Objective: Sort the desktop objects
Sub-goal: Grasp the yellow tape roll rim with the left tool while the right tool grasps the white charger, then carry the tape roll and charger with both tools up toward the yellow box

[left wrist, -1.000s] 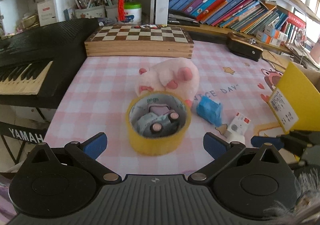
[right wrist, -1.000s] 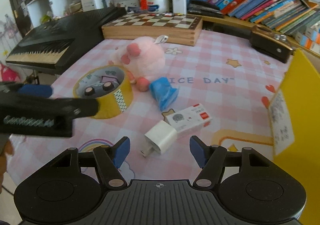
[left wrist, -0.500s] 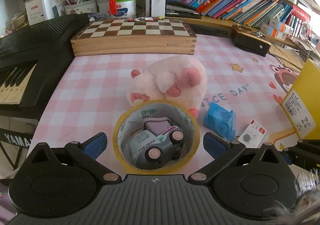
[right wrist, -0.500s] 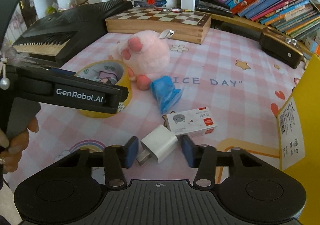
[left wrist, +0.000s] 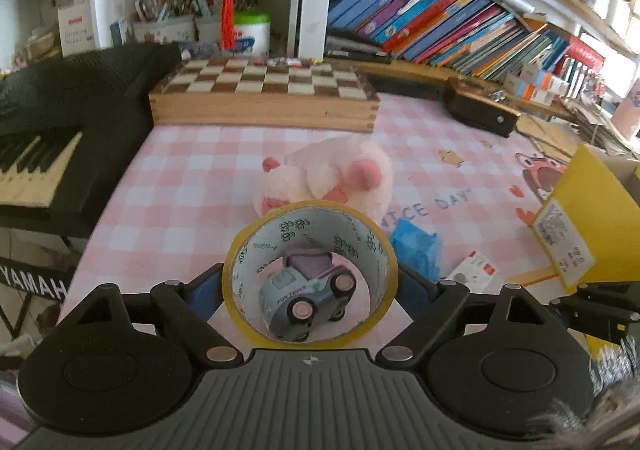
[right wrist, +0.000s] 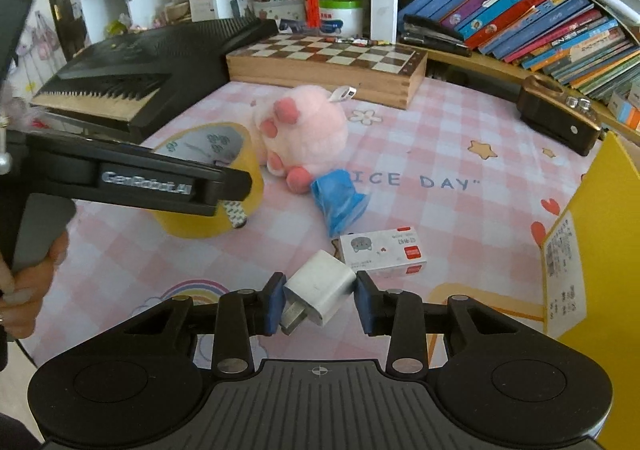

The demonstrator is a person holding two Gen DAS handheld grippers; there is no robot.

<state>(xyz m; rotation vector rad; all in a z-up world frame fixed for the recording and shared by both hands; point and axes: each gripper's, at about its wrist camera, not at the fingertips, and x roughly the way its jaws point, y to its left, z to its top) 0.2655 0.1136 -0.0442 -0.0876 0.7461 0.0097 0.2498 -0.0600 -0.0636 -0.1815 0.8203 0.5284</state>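
The left wrist view looks down through the yellow tape roll [left wrist: 310,274], tipped up on edge between the left gripper [left wrist: 310,290] fingers, with the small toy truck [left wrist: 306,300] seen through its core. That truck is all but hidden in the right wrist view, where the left gripper's [right wrist: 224,190] black body crosses in front of the roll [right wrist: 208,178] and a hand [right wrist: 24,282] grips its handle at the left edge. Only the right wrist view shows the white charger plug [right wrist: 320,292]; in the left view just a dark sliver of the other tool shows at the right edge.

A second ago the roll lay flat on the pink checked mat [left wrist: 192,178], ahead of widely spread left fingers; now it sits right between them, tilted, and the jaws are closing, their blue pads at its two sides. I cannot tell if they press yet. The right gripper [right wrist: 320,302] was spread around the plug a second ago; now its pads clamp the plug's sides, prongs pointing lower left.

Behind the roll lies the pink plush toy [left wrist: 332,178]; to its right are the blue crumpled packet [left wrist: 416,246] and the small white box [left wrist: 474,274], which in the right view lies just beyond the plug. The yellow box [left wrist: 600,218] stands at the right edge.
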